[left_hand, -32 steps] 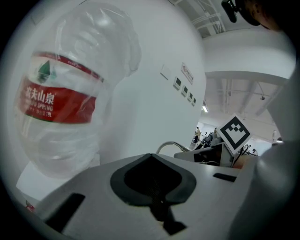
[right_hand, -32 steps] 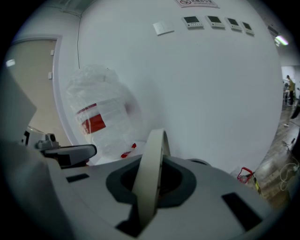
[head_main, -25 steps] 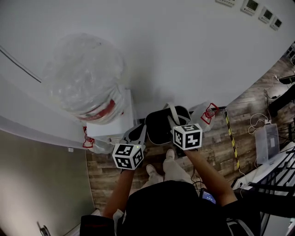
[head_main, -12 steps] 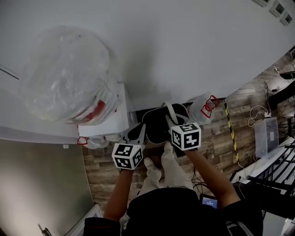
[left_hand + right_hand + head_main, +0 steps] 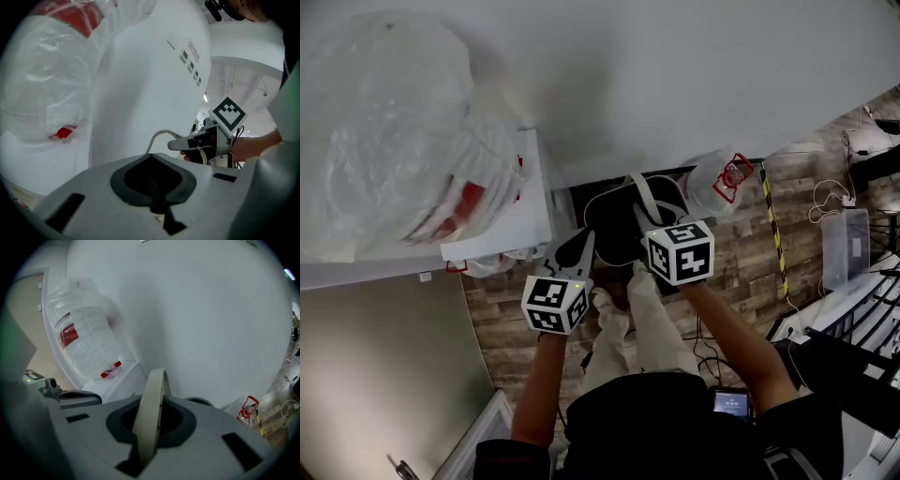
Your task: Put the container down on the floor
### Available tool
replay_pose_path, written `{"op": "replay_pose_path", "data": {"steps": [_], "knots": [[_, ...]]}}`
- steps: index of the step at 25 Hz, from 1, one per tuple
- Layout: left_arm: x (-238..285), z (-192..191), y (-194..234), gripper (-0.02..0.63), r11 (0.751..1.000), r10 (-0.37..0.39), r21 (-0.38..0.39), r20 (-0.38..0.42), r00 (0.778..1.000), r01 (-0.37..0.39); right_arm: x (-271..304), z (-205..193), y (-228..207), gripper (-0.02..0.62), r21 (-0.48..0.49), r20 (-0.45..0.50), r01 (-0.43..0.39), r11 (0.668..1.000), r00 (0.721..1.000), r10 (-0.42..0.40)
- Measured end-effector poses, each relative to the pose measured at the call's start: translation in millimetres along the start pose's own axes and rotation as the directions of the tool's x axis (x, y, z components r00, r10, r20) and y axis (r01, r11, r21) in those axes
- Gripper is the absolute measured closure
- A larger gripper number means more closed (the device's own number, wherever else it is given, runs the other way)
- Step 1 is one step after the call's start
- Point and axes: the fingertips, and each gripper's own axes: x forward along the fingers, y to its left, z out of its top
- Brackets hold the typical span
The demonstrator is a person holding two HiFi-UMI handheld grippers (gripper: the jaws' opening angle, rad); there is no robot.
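A black container (image 5: 614, 230) with a pale hoop handle (image 5: 642, 202) hangs above the wood floor (image 5: 502, 323), in front of the person's legs. My right gripper (image 5: 645, 225) is shut on that handle; in the right gripper view the handle (image 5: 152, 413) runs up between the jaws of the right gripper (image 5: 150, 439). My left gripper (image 5: 581, 246) meets the container's left rim and looks shut on it. In the left gripper view the left gripper (image 5: 157, 206) hides the container, while the handle (image 5: 157, 137) and right gripper (image 5: 187, 143) show beyond it.
A white water dispenser (image 5: 502, 220) with a plastic-wrapped bottle (image 5: 384, 141) stands to the left against the white wall. A wrapped bottle with red print (image 5: 720, 180) lies to the right. Yellow-black tape (image 5: 772, 244), cables and a clear box (image 5: 847, 258) are further right.
The dispenser and its bottle have slid left and up in the head view. Both grippers and the container stayed together, and the person's legs have stepped forward under them.
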Motion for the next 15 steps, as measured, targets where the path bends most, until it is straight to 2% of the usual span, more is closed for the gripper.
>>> {"op": "replay_pose_path", "data": {"steps": [9, 15], "knots": [[28.9, -32.6, 2.8, 0.589, 0.998, -0.049, -0.033, -0.041, 0.998, 0.048, 29.9, -14.0, -7.5, 0.561, -0.013, -0.03, -0.004, 1.0, 1.0, 0.004], [46.4, -48.3, 4.7, 0.589, 0.996, -0.088, -0.012, -0.062, 0.994, 0.087, 49.4, -27.8, -17.0, 0.561, 0.009, -0.057, 0.003, 1.0, 0.998, -0.002]]}}
